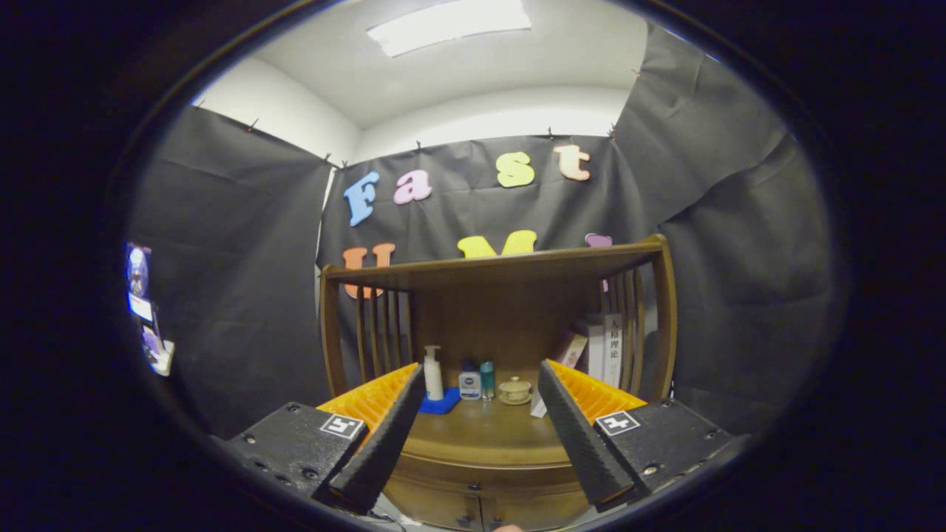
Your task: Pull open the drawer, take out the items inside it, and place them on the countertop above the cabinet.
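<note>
Still early: the gripper [480, 414] hangs with fingers spread wide and empty before the cabinet [480, 473]. The drawer [432, 506], below the fingers, looks closed, its contents hidden. Bottles [473, 380] stand on the countertop [480, 436] beyond; every step remains.

White book [613, 347] upright at the shelf's right end: spine carries vertical Chinese characters, 人格理论. Bottle labels [469, 384] on the counter too small to read.

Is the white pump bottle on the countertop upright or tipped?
Upright: the pump bottle stands on the countertop, nozzle on top, beyond the open tool.
</note>
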Demonstrator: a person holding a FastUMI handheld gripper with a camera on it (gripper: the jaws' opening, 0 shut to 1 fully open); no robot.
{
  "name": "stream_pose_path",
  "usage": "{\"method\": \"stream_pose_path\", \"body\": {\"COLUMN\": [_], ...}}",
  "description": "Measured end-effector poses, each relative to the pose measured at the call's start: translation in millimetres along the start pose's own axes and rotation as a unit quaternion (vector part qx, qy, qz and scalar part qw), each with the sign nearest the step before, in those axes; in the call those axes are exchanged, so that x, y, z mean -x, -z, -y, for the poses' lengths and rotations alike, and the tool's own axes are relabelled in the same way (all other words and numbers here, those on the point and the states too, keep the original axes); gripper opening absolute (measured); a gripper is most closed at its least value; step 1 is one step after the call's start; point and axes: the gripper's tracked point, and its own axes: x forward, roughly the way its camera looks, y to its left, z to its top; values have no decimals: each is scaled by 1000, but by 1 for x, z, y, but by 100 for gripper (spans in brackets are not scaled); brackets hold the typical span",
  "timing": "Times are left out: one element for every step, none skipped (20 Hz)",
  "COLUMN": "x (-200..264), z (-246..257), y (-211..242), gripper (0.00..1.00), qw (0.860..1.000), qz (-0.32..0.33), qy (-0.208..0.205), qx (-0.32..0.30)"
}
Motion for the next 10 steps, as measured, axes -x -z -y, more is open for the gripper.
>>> {"method": "stream_pose_path", "body": {"x": [-5,-9,-13,-20,-25,-28,-32,-39,-43,-46], "z": [-3,-6,-9,-13,-14,-12,-11,-11,-10,-9], "y": [10,24,36,50,67,84,99,116,131,148], "gripper": [99,99,99,99,99,99,99,99,99,98], "qw": [1000,1000,1000,1000,999,998,997,996,994,993], "qz": [-2,-10,-17,-28,-39,-52,-63,-76,-90,-102], "qy": [-1,-1,-4,-4,-6,-2,0,6,8,13], "qx": [1,-2,-6,-13,-21,-30,-37,-47,-55,-60]}}
